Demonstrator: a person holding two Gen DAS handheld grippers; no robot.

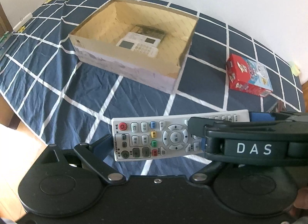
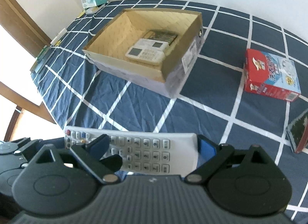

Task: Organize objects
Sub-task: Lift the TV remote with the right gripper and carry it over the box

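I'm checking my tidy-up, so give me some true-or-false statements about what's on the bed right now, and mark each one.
1. The open cardboard box already has a white keypad device lying inside it. True.
2. The red box sits inside the cardboard box. False: it lies on the cloth, off to the right of the cardboard box.
3. The long white remote is turned buttons down. False: its buttons face up, with the red power button at its left end in the left wrist view.
4. The cloth is dark blue with a grid of white lines. True.
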